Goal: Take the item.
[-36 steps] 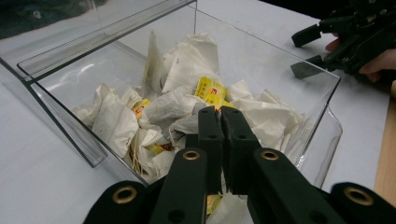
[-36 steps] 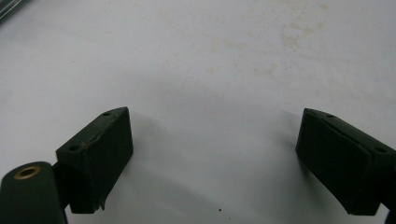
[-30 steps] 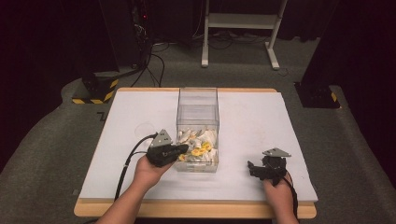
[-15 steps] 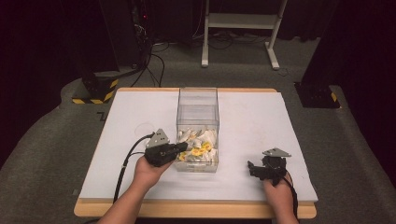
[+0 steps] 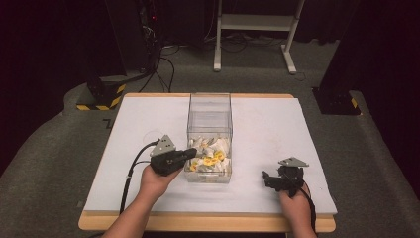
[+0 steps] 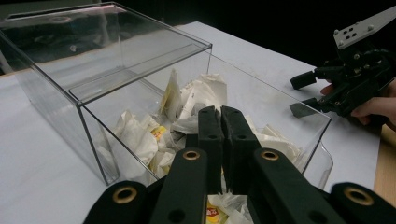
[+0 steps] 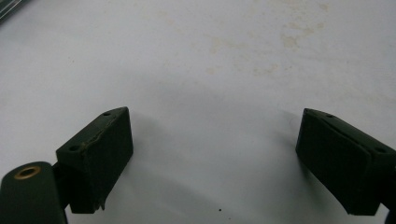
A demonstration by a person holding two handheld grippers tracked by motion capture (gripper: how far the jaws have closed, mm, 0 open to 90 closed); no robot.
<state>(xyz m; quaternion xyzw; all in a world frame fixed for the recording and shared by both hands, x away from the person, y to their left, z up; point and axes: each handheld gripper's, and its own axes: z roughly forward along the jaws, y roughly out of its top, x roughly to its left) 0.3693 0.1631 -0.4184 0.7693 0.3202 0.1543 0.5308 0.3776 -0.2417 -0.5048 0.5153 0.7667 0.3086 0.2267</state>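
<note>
The left hand-held gripper [image 6: 222, 122] hangs at the open near end of the clear plastic box [image 5: 209, 119], its two black jaws pressed flat together with nothing visibly between them, so it is clenched and empty. Directly beneath and just ahead of its tips lies the heap of crumpled white packets [image 6: 140, 135], some printed yellow [image 5: 210, 160], filling the near half of the box. In the high view this gripper sits at the box's left near corner, tips over the rim and angled in toward the yellow pieces.

This reads as the reaching step of picking a packet out of the box: the gripper is over the pile but has no hold yet. The next move probably calls for parting the jaws, dipping the tips into the heap and closing on a single packet. The packets are light and tangled, so a neighbour may well come up with it.

Farther off, across the box, the right hand-held gripper [image 5: 280, 179] rests low over the white desk [image 7: 201, 56], well apart from the box. Its jaws stand wide apart with bare desk between them: released, holding nothing.
</note>
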